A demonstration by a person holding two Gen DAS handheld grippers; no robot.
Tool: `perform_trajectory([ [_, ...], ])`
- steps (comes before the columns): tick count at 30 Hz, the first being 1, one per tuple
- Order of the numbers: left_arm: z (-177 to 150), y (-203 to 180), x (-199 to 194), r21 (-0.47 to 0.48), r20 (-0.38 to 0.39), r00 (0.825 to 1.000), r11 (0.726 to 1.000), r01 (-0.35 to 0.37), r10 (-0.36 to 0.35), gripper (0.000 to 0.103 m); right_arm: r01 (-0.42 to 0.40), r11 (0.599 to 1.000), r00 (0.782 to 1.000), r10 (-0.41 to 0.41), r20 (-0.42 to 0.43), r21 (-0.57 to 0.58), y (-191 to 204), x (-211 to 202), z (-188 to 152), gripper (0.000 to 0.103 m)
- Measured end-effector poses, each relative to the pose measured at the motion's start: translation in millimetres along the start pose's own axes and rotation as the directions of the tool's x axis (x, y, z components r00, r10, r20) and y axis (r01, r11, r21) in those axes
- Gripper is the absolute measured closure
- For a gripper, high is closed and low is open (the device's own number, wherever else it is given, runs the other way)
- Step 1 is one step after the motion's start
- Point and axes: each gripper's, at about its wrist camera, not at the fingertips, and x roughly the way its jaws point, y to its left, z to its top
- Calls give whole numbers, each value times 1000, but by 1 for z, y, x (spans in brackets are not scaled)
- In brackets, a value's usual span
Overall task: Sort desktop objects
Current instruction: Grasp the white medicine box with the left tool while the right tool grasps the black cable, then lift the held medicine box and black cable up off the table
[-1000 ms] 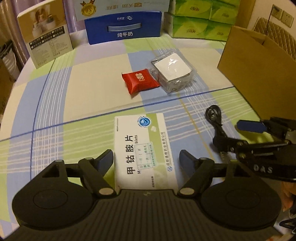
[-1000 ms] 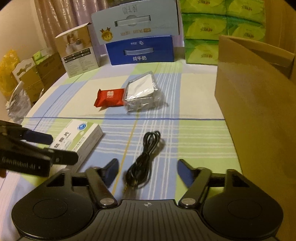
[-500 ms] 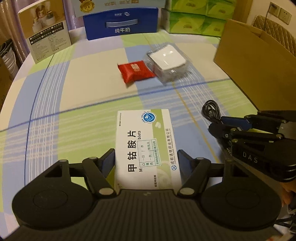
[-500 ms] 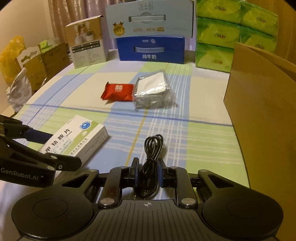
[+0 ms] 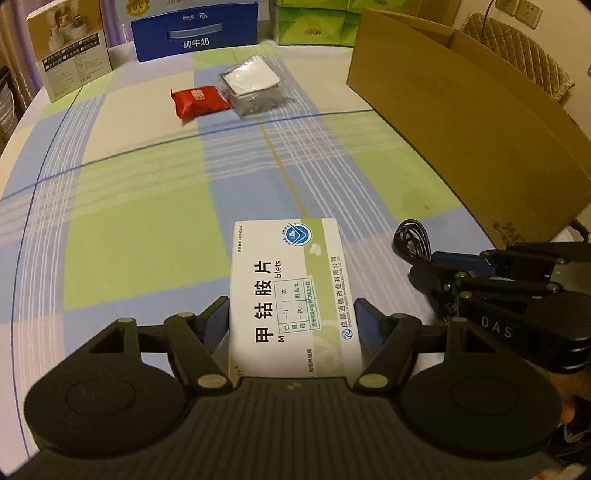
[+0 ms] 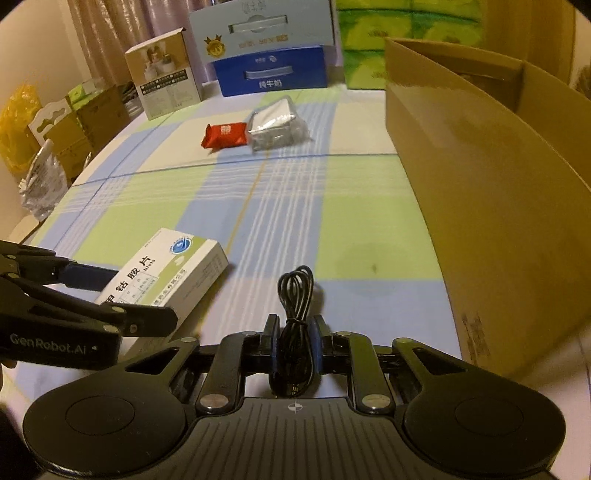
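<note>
1. The left gripper has its jaws clamped on the white medicine box, near the surface's front edge.
2. The right gripper pinches a coiled black cable (loop protruding forward).
3. A cardboard box stands at right.

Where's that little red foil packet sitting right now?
The red foil packet lies far back on the checked tablecloth, touching the left side of a clear plastic-wrapped white pack, in front of the blue milk carton box.
</note>
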Motion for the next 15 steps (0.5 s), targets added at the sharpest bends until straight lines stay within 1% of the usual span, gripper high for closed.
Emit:
perform_trajectory([
  [3,-4,-3,-3,2,11,1000,1000,-14,14,35,-15,1000,1000,15,4,8,-1,-3,-1,88],
  [6,-2,-3,-4,9,26,999,999,-31,30,35,1,1000,1000,-1,25,-4,-3,-4,0,86],
  [10,4,-3,1,22,31,999,999,-45,45,34,2,1000,999,-2,36,-5,-5,-1,-2,81],
  [13,8,-2,7,35,29,998,998,-56,55,30,1,1000,999,0,51,-18,-3,2,-1,77],
  [15,9,-2,12,40,28,998,997,-61,59,30,6,999,998,-3,59,-35,-2,5,0,75],
])
